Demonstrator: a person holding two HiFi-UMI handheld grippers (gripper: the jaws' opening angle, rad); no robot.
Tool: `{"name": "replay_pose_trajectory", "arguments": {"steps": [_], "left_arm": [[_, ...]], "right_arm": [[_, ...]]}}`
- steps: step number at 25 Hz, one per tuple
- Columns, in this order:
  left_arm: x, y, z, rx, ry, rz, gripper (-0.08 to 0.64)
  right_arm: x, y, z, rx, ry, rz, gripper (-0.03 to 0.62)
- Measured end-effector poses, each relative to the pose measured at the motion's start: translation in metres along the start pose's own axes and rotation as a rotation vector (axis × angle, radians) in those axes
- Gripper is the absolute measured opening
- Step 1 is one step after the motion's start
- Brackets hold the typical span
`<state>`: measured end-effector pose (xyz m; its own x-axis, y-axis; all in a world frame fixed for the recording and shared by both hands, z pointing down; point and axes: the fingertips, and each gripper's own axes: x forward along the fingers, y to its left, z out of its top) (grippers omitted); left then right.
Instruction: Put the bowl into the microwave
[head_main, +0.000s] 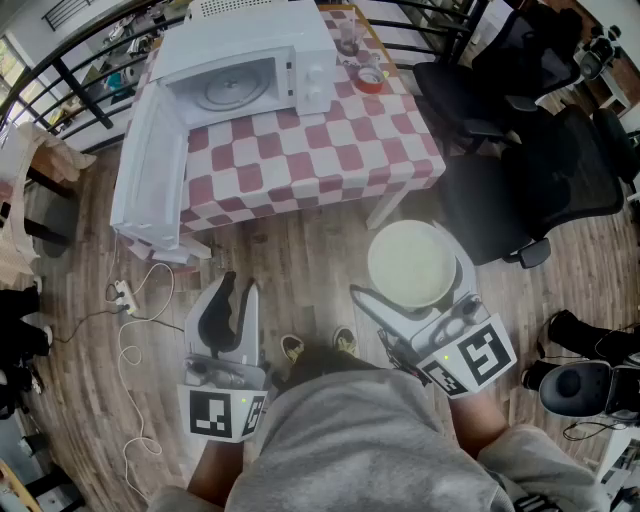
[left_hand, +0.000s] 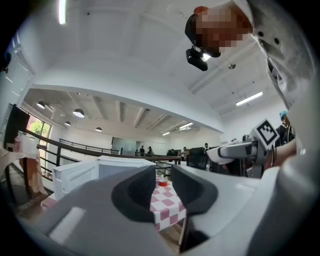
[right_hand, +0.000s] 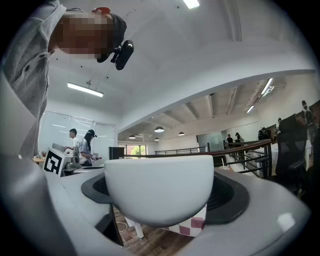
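A white bowl (head_main: 412, 265) sits between the jaws of my right gripper (head_main: 415, 278), above the wooden floor in front of the table. In the right gripper view the bowl (right_hand: 160, 187) fills the gap, and the right gripper (right_hand: 161, 194) is shut on its sides with both dark pads (right_hand: 227, 196) against it. The white microwave (head_main: 250, 75) stands on the red-checked table (head_main: 310, 150), its door (head_main: 150, 170) swung wide open to the left and the glass turntable showing inside. My left gripper (head_main: 232, 300) hangs level at the lower left, jaws slightly apart and holding nothing. Through the left gripper (left_hand: 163, 186) I see the table far off.
A red roll (head_main: 370, 78) and a glass stand to the right of the microwave. Black office chairs (head_main: 540, 180) crowd the table's right side. A white cable and power strip (head_main: 122, 293) lie on the floor at left. A black railing runs behind the table.
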<state>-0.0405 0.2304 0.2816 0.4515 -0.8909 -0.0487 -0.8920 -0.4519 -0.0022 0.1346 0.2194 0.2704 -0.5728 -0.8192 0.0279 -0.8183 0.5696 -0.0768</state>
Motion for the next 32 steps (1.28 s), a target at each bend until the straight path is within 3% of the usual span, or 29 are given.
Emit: {"name": "replay_pose_trajectory", "arguments": {"steps": [18,21,27,32], "left_arm": [[-0.005,0.007,0.002,-0.013,-0.011,0.005,0.091],[-0.007,0.01,0.005,-0.03,-0.021,0.012,0.046],[-0.009,0.02,-0.002,0.051,0.033,0.033,0.012],[-0.015,0.036,0.001,0.057,0.039,0.057,0.012]], "right_arm": [[0.001,0.01,0.006,0.002,-0.036,0.013,0.526],[0.002,0.015,0.007,0.003,-0.042,0.026,0.526],[0.009,0.023,0.007,0.026,-0.047,0.022,0.526],[0.018,0.03,0.006,0.06,-0.049,0.018,0.526]]}}
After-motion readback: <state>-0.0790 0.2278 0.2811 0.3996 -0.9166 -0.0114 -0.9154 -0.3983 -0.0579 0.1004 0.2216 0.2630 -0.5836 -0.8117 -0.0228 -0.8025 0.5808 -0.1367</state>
